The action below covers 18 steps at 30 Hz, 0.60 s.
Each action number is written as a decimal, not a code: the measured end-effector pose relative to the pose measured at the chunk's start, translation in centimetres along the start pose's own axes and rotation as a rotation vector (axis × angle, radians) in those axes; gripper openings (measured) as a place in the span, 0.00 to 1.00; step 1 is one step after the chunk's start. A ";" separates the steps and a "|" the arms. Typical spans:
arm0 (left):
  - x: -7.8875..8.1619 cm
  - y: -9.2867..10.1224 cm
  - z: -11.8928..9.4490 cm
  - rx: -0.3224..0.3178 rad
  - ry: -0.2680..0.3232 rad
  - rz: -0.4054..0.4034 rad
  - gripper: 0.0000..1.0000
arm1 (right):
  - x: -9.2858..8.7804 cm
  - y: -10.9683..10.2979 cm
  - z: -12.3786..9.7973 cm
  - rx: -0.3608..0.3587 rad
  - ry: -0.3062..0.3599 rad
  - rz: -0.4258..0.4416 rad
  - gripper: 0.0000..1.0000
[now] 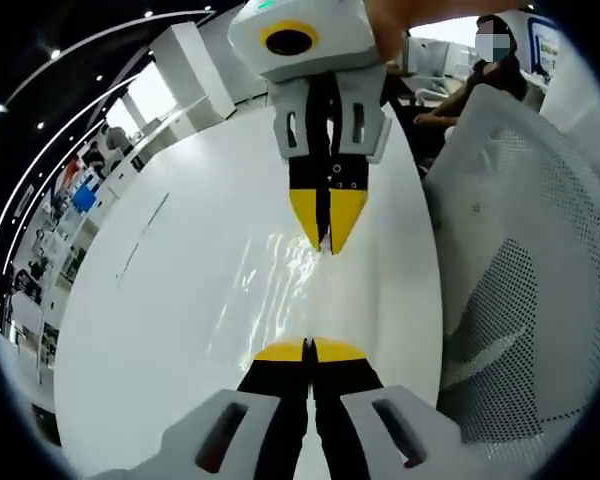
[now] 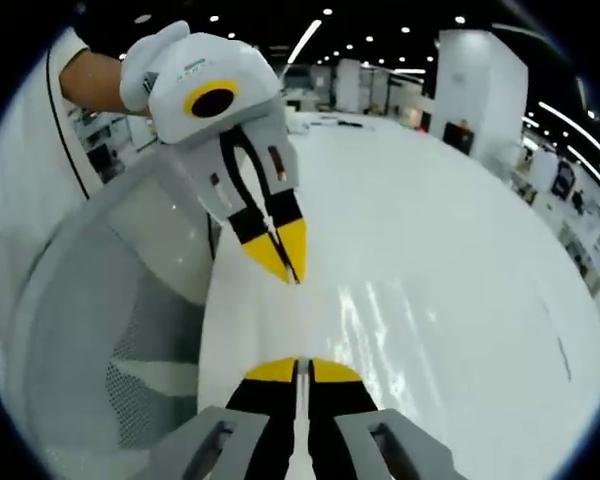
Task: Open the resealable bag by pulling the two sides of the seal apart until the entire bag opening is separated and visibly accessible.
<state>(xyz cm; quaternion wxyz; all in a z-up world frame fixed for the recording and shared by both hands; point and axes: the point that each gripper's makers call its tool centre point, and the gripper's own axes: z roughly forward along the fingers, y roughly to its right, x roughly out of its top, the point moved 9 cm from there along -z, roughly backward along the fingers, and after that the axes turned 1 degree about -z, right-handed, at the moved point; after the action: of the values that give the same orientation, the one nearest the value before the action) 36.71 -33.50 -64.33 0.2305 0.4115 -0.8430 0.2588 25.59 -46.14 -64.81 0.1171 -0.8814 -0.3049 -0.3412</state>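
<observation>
The clear resealable bag (image 1: 285, 270) is barely visible, just glare stretched over the white table (image 1: 180, 300) between the left gripper (image 1: 310, 349) and right gripper (image 2: 302, 368), both clamped on its edges.

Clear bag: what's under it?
Through the clear bag, stretched between the left claw and right claw, the white table shows. Both pinch its edges, hiding the seal there.

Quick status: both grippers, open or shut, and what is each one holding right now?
Left gripper: shut on the clear resealable bag.
Right gripper: shut on the opposite side of the bag.
</observation>
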 end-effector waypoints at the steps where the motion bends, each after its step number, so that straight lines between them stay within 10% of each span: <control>1: 0.0 0.0 0.0 0.000 0.000 -0.002 0.00 | -0.1 0.0 -0.1 -0.001 -0.001 0.000 0.00; 18: 0.0 -0.2 0.1 -0.002 -0.012 0.003 0.00 | -3.5 0.6 -2.6 -0.052 -0.046 0.034 0.00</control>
<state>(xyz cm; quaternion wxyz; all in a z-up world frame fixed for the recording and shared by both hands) 36.84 -33.70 -64.37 0.2252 0.4117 -0.8452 0.2558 22.54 -49.25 -65.20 0.0929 -0.8969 -0.2835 -0.3265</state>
